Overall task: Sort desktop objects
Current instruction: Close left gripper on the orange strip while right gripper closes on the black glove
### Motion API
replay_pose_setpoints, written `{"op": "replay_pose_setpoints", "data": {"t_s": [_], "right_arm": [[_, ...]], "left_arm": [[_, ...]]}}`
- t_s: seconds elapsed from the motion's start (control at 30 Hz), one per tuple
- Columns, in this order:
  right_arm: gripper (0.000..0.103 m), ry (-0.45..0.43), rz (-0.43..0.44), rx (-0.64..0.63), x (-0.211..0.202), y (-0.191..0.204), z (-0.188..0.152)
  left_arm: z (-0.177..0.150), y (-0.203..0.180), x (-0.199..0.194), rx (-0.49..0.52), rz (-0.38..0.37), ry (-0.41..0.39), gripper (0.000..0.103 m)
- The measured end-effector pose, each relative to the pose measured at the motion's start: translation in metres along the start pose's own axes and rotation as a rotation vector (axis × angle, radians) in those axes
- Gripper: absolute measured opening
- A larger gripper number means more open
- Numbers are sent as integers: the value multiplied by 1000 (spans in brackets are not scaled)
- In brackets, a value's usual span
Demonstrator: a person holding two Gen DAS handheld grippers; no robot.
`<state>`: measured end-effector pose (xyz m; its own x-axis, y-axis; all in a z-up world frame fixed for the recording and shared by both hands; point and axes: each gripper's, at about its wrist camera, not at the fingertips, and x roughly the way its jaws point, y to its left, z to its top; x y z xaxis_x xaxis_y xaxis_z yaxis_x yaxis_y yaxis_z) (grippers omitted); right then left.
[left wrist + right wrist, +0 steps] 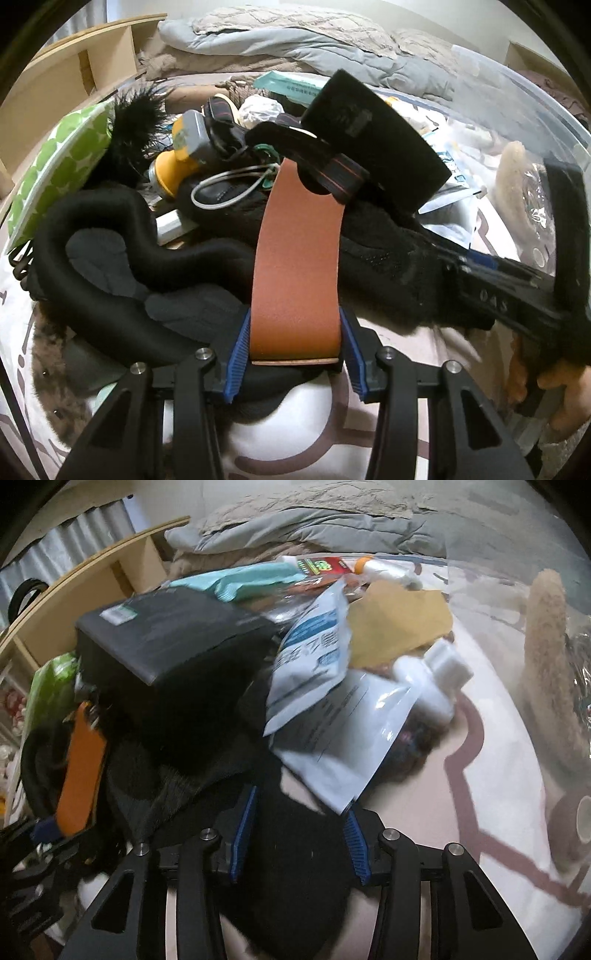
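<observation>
Under right gripper (299, 834), blurred black cloth (295, 867), w/ edges hidden.

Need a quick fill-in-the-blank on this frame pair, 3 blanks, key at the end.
1. The left gripper is shut on the end of a flat ____ leather strap.
2. The black box carries a small white and ____ label near its far corner.
3. Beside the pile, at the left of the left wrist view, lies a pack with a ____ and white pattern.

Missing words: brown; green; green
</observation>
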<state>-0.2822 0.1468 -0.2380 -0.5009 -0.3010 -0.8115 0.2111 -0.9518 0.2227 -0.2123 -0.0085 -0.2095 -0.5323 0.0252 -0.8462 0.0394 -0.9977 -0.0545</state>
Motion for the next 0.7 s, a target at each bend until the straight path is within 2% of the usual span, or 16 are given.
{"op": "replay_pose_setpoints", "data": {"t_s": [0.4,0.53,0.63,0.7], "right_arm": [[45,90,108,-34,-21,7,-26],[45,23,108,43,-40,-9,-21],[45,-45,77,49,-45,-16,-8],[45,-57,77,72,-39,-20,1]], "left_arm": [[-2,1,1,-16,-24,-12,45],[-5,-1,-3,-25,-48,-2,45],[-9,-9,-4,18,-25,2,45],[-11,-18,-3,58,15,-2,45]]}}
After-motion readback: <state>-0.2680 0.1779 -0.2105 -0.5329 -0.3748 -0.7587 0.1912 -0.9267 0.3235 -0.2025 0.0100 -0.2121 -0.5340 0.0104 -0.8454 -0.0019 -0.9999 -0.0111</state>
